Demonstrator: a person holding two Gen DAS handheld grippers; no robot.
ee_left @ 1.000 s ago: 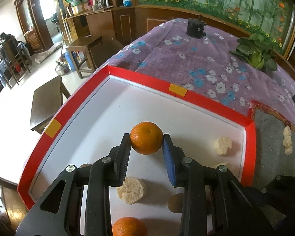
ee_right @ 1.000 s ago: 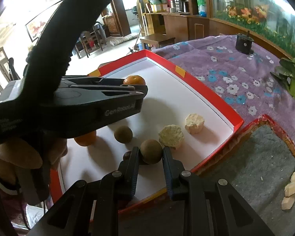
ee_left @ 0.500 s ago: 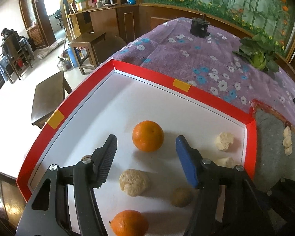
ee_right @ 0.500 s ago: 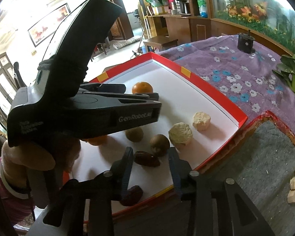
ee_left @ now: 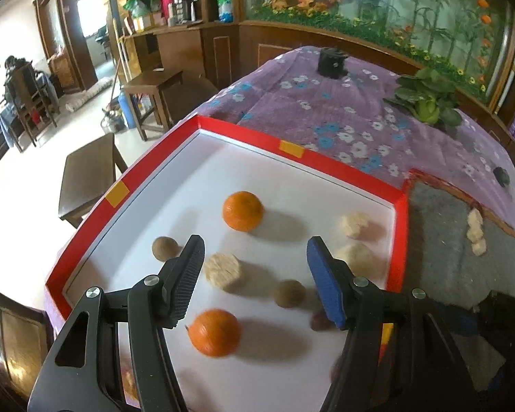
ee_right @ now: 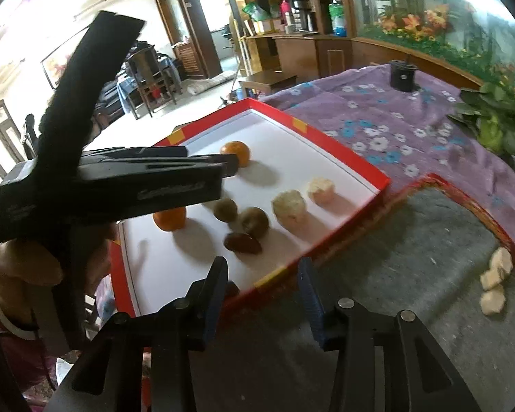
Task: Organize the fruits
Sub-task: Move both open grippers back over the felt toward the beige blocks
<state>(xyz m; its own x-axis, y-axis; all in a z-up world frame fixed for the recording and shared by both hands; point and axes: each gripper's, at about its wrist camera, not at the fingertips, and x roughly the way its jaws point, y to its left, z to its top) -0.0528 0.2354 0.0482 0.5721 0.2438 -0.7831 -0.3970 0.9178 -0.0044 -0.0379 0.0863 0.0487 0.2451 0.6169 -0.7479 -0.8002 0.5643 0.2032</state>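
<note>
A red-rimmed white tray (ee_left: 293,149) holds two oranges (ee_left: 242,211) (ee_left: 214,332), two brown round fruits (ee_left: 164,248) (ee_left: 290,293), three pale peeled lumps (ee_left: 223,271) and a dark date (ee_right: 242,243). My left gripper (ee_left: 254,243) hovers open above the tray's middle with nothing between its pads. My right gripper (ee_right: 261,266) hangs over the tray's near rim (ee_right: 274,273); its jaws are opening and the gap is empty. In the right wrist view the left gripper's black body (ee_right: 120,185) covers part of the tray, with a hand (ee_right: 20,264) holding it.
To the tray's right lies a grey mat (ee_right: 412,240) with a few pale pieces (ee_right: 496,278). The table carries a purple floral cloth (ee_left: 326,110), a leafy green plant (ee_left: 425,103) and a black cylinder (ee_left: 331,61). Left of the tray the table ends above the floor and wooden stools.
The left gripper let go of the far orange, opened wide and drew back. The right gripper released a brown fruit and pulled back over the tray's rim, still widening.
</note>
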